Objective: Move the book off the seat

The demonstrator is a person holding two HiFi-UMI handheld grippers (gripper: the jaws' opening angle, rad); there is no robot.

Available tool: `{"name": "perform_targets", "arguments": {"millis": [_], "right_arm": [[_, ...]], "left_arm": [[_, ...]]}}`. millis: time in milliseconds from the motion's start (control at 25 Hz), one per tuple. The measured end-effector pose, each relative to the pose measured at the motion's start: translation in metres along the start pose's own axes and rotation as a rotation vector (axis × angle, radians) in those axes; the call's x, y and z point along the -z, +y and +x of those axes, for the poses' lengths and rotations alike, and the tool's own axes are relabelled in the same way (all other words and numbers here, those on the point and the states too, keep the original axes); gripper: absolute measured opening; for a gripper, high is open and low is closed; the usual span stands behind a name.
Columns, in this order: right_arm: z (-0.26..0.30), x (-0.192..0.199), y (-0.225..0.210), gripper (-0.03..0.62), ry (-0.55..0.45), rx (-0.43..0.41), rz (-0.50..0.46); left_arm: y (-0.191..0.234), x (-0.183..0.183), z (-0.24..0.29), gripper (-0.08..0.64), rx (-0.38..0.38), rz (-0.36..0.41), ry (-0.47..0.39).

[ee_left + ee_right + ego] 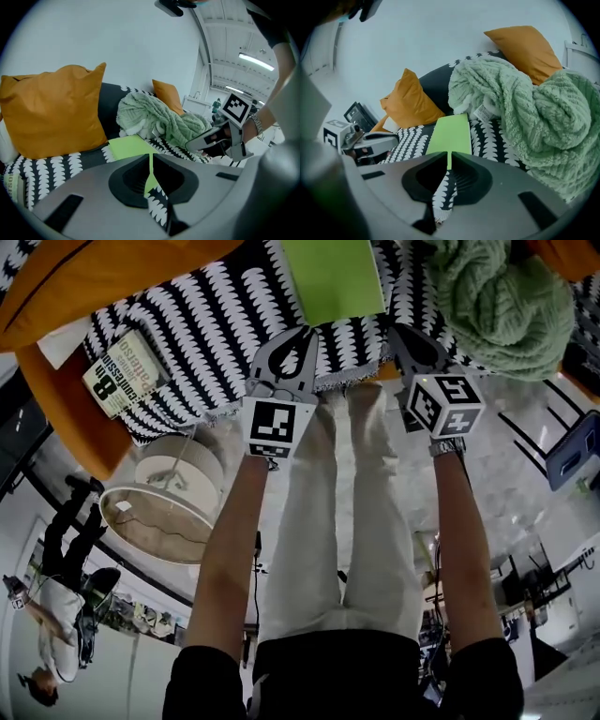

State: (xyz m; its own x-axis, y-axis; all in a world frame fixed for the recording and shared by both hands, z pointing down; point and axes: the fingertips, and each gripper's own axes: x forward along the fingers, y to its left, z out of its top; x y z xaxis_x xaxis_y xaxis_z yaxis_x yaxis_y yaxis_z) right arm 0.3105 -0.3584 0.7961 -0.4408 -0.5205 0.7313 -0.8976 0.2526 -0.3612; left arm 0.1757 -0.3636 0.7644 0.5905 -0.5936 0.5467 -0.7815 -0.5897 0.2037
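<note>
- Target: the flat lime-green book [333, 277] lies on the black-and-white patterned seat cover [216, 324], between the big orange cushion [103, 268] and the heaped pale-green knitted blanket [502, 306]. It is not lifted and nothing grips it.
- My left gripper [307, 334] has its jaws together with only a hairline slit between them, and it is empty. The tips sit near the book's front edge. I see no contact.
- My right gripper [401, 332] also has its jaws closed and holds nothing. It sits by the book's front right corner, apart from it.
- A second, printed paperback [120, 373] lies at the seat's left front, well apart from both grippers. Both grippers point at the green book, so I judge that one to be the target.
- Progress, my judgement: only the approach is done.
- Remaining: open the jaws, take the front edge, lift the book, and set it down off the seat.
</note>
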Motion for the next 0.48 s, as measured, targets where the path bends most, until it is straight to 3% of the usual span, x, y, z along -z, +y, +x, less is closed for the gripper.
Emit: {"name": "perform_targets", "arguments": {"millis": [160, 320, 480], "right_arm": [[0.014, 0.009, -0.014, 0.019, 0.033, -0.012, -0.014], [0.02, 0.015, -0.02, 0.095, 0.068, -0.056, 0.0], [0.03, 0.014, -0.016, 0.133, 0.11, -0.122, -0.026]], "left_arm": [[0.007, 0.025, 0.017, 0.015, -0.016, -0.034, 0.069], [0.01, 0.035, 0.027, 0.015, -0.052, -0.141, 0.097], [0.012, 0.045, 0.04, 0.024, -0.086, -0.185, 0.148]]}}
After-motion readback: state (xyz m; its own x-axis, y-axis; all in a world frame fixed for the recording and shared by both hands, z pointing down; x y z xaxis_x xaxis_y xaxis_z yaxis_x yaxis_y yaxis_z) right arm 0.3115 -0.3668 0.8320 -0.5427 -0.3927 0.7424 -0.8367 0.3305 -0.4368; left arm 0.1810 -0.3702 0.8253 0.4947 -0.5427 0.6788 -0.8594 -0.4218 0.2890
